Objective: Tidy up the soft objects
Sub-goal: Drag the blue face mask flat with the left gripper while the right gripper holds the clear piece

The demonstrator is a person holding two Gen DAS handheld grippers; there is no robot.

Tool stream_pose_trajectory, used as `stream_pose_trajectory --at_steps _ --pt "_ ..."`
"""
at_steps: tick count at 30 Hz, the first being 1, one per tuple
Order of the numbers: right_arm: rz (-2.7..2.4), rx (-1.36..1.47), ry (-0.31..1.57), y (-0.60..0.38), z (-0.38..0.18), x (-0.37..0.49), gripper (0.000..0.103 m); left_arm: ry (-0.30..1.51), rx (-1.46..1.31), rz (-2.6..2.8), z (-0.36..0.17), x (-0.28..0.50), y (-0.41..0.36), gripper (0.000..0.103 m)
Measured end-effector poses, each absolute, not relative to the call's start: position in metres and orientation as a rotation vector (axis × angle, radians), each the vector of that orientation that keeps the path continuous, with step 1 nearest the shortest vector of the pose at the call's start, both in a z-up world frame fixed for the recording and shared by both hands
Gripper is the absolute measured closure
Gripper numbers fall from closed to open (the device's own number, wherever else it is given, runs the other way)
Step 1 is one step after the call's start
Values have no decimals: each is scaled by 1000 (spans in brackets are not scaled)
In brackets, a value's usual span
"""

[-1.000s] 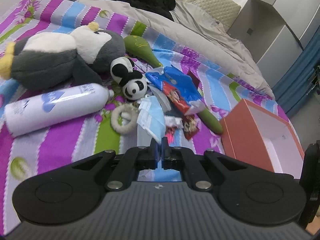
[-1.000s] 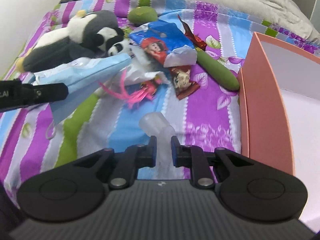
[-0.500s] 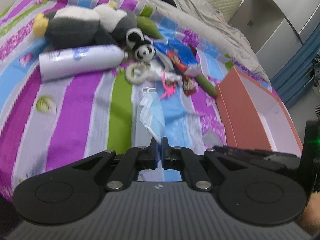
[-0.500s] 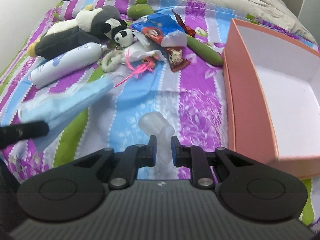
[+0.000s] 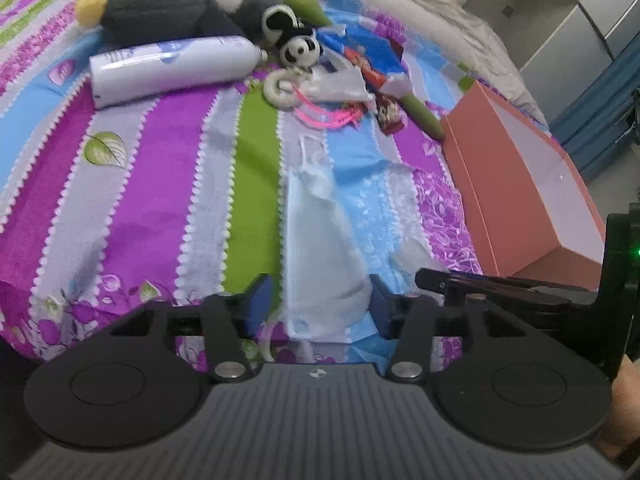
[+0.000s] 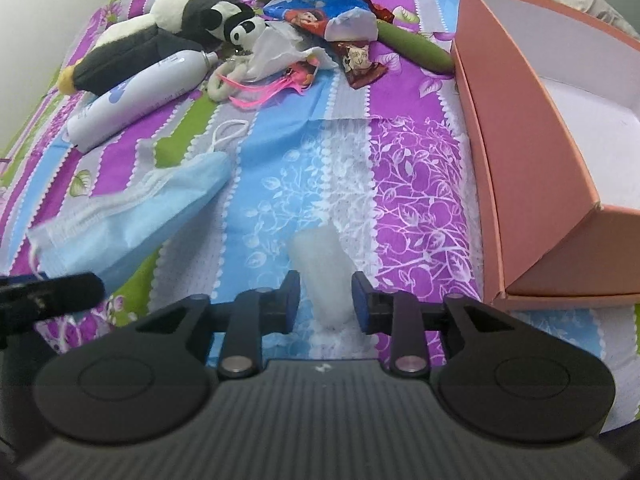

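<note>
Both pairs of fingers stand wide apart, gripping nothing. The left gripper [image 5: 320, 304] straddles the near end of a blue surgical mask [image 5: 320, 240] lying flat on the striped bedspread [image 5: 140, 200]; the right gripper [image 6: 324, 300] frames a small translucent soft piece [image 6: 324, 264] resting on the bed just beside the open salmon-pink box [image 6: 520, 140].

The step looks like setting the two soft items down near the box. To do it well, lift each gripper straight back so the fingers clear the fabric without snagging the mask's ear loop [image 6: 230, 130], then check both pieces lie still before reaching for the pile at the far end: penguin plush [image 5: 172, 4], small panda toy [image 5: 298, 48], white spray bottle [image 5: 172, 68], snack wrappers [image 6: 320, 8].

Hard to read: what the translucent piece actually is; whether the mask's near edge touches the left fingers or merely sits between them. Motion blur softens the mask. The box's far wall is cut off, and most of its visible floor appears bare
</note>
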State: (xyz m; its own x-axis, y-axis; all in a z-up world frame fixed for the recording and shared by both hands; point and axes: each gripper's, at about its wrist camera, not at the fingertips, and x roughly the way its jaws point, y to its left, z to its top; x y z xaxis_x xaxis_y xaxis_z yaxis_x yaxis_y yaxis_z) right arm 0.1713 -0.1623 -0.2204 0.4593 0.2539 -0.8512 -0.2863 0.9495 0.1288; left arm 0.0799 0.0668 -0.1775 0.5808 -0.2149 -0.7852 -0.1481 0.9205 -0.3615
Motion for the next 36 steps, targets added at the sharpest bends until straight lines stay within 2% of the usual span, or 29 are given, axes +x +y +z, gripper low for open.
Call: stream_pose_trajectory --at_steps 4,6,9,13,25,30,36 --pt "357 -25 1036 -168 -217 168 57 944 -440 -39 -175 75 73 37" --pt "366 -21 1039 -171 -217 168 57 944 -452 -37 -175 77 75 35" --pt "382 -20 1027 -175 -215 168 57 940 -470 -55 -173 81 76 23" --pt "391 -24 1011 -180 -211 169 57 936 -480 -94 -168 83 71 17" --pt "445 -108 1002 -168 -222 179 58 989 -420 -84 -194 104 52 16" --pt "452 -184 982 -158 -231 182 59 995 -301 -85 -205 115 43 16" --pt "459 -208 986 -153 -242 181 69 1035 -225 -113 -218 126 32 16"
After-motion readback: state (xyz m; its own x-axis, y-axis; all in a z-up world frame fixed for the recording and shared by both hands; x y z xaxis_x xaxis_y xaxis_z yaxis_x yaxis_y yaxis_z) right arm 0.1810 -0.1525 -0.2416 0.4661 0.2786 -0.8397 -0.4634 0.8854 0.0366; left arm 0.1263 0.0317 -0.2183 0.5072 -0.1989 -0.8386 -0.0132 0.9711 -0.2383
